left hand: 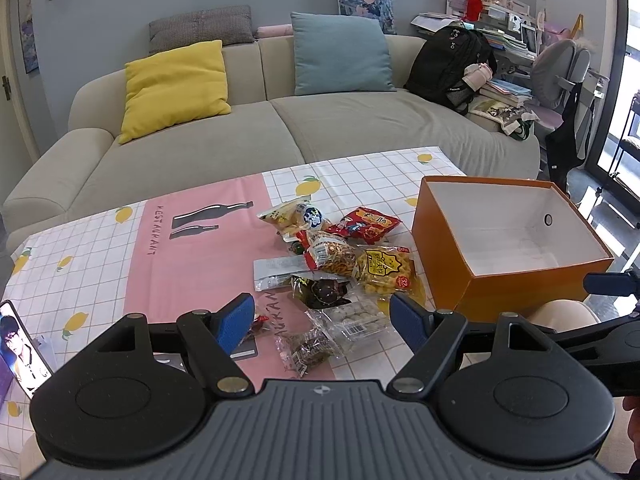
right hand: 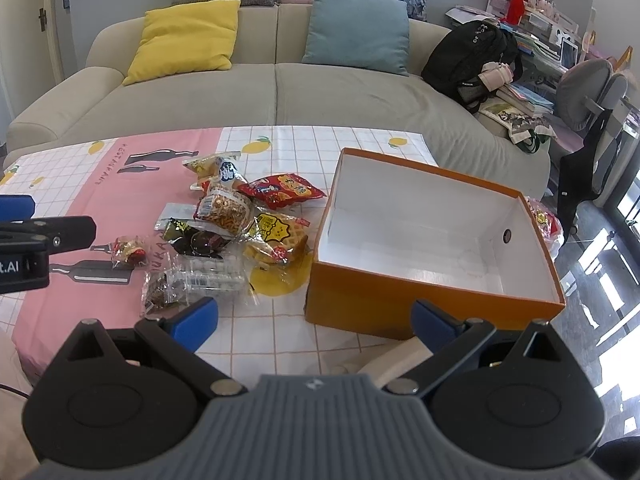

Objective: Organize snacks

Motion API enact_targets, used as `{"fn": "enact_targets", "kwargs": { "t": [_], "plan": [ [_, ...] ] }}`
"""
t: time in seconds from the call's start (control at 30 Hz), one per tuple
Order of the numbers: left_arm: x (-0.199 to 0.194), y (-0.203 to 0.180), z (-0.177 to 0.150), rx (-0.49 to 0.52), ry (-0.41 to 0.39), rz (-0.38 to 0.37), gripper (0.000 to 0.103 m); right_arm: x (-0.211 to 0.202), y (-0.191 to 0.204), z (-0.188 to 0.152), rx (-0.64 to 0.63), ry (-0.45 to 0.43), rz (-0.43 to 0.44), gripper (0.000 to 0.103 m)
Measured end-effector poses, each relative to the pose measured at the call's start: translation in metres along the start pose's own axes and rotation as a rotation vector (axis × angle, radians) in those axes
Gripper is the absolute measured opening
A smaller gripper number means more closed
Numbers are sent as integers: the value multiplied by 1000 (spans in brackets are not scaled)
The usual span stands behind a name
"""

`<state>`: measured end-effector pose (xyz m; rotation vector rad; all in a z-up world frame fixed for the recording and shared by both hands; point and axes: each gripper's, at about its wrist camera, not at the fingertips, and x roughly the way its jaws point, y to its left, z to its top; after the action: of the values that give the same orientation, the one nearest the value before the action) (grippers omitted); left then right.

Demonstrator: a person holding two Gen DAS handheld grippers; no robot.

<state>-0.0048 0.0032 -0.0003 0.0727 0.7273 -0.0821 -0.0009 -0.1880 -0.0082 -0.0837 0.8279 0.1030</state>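
Note:
Several snack packets lie in a heap on the table: a red bag (left hand: 365, 224) (right hand: 280, 191), a yellow puff bag (left hand: 385, 270) (right hand: 276, 238), a peanut pack (left hand: 332, 256) (right hand: 224, 208), a clear tray of white balls (left hand: 356, 318) (right hand: 212, 274) and a small brown packet (left hand: 308, 350) (right hand: 158, 292). To their right stands an orange box (left hand: 496, 284) (right hand: 400, 308), white inside with nothing in it. My left gripper (left hand: 322, 320) hovers open over the near packets. My right gripper (right hand: 314, 316) is open at the box's near left corner, holding nothing.
The table wears a pink and white checked cloth with lemons (left hand: 200, 240) (right hand: 80, 184). A phone (left hand: 20, 348) lies at the left edge. A beige sofa (left hand: 280, 128) with cushions and a black backpack (left hand: 452, 64) stands behind. A snack bag (right hand: 546, 220) sits past the box.

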Motion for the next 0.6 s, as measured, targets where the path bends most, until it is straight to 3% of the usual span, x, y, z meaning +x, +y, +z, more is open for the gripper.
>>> {"fn": "enact_targets", "kwargs": {
  "t": [0.6],
  "plan": [
    [-2, 2, -3, -4, -20, -46, 94, 4, 1, -1, 5, 12, 6, 100]
  ]
}}
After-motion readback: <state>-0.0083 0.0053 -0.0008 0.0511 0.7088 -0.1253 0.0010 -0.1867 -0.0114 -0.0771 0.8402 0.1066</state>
